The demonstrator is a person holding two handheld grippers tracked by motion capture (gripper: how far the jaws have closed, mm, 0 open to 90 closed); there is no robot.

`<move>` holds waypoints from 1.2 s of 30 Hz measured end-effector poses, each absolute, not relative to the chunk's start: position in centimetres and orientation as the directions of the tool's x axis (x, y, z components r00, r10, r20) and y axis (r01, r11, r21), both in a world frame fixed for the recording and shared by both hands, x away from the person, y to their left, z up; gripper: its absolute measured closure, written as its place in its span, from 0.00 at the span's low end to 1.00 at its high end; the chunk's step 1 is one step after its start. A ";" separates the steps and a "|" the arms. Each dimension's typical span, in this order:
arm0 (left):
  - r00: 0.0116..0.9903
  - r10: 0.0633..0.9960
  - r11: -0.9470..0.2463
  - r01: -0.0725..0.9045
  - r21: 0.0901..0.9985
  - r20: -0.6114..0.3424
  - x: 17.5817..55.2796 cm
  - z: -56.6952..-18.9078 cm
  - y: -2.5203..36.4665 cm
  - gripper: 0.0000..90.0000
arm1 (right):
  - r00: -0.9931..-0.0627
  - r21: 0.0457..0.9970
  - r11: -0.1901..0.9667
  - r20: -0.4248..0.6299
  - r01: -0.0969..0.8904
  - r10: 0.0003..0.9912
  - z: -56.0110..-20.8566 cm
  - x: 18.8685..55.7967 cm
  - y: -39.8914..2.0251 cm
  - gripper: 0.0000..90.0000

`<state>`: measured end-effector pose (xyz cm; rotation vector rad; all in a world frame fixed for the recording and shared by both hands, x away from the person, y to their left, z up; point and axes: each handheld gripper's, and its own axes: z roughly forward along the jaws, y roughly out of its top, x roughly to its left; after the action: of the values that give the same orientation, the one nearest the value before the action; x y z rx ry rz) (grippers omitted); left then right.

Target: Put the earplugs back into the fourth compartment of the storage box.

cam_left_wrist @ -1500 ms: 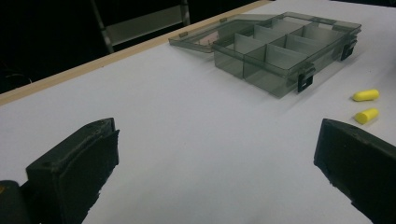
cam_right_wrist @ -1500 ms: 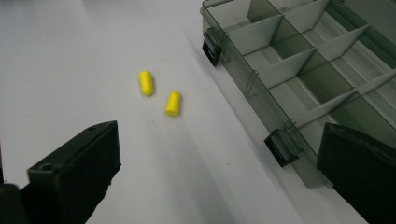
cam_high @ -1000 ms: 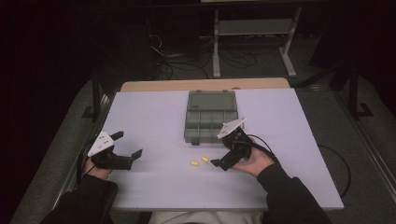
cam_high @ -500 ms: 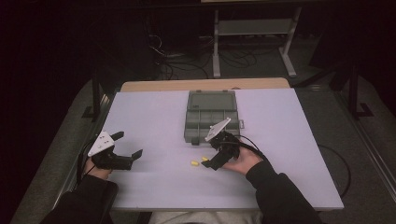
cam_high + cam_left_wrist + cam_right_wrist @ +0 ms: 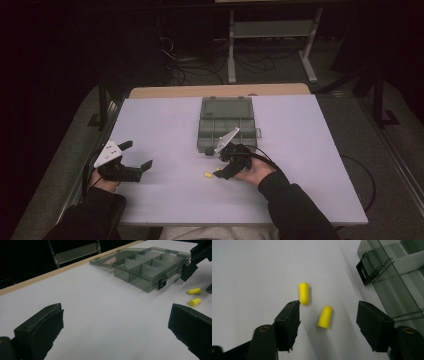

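Our right claw (image 5: 328, 315) is spread wide and low over the white surface (image 5: 165, 120), with one yellow earplug (image 5: 325, 317) lying loose in the gap between its jaws, touching neither as far as we can tell. A second earplug (image 5: 303, 293) lies just past the tip of the jaw on the left side of the right gripper view, right beside it. From the high view that claw (image 5: 222, 173) sits around 5 o'clock of the surface's middle, held in our right hand (image 5: 255, 172), cable trailing off behind.

Over at about 8 o'clock, near the surface's edge, our left claw (image 5: 137, 157) is also gaping wide with nothing in it, and the left hand (image 5: 102, 181) is behind it. In the left gripper view both jaws stand far apart, with bare white surface between them.

Further out, at 12 o'clock from the plugs, is the smoky see-through organizer box (image 5: 227, 134), lid (image 5: 226, 107) flipped open and lying flat on the far side. Its divided compartments look empty from what we can see. A black latch (image 5: 365, 271) on its near wall faces the plugs, a little way apart from them.
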<state>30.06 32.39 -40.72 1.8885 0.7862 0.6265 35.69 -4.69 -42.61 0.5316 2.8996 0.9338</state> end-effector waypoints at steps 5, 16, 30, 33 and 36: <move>0.661 0.746 -0.331 0.252 0.909 0.089 30.1 -40.7 32.4 0.00 | -0.941 0.560 0.769 0.059 0.308 0.334 -43.0 35.7 -4.5 0.50; 0.663 0.744 -0.332 0.250 0.910 0.090 30.1 -40.7 32.4 0.00 | -0.938 0.550 0.774 0.051 0.314 0.344 -43.3 35.8 -4.1 0.86; 0.667 0.739 -0.334 0.246 0.910 0.091 30.1 -40.7 32.4 0.00 | -0.933 0.566 0.757 0.064 0.326 0.354 -42.7 35.9 -4.4 0.88; 0.668 0.739 -0.334 0.245 0.910 0.091 30.0 -40.7 32.4 0.00 | -0.932 0.575 0.750 0.067 0.328 0.356 -42.4 35.9 -4.5 0.88; 0.669 0.738 -0.332 0.245 0.911 0.089 30.0 -40.7 32.3 0.00 | -0.930 0.587 0.738 0.071 0.332 0.362 -42.0 36.0 -4.9 0.88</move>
<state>30.05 32.34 -40.70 1.8882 0.7723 0.6215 36.03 -4.86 -41.96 0.5756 2.8837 0.9605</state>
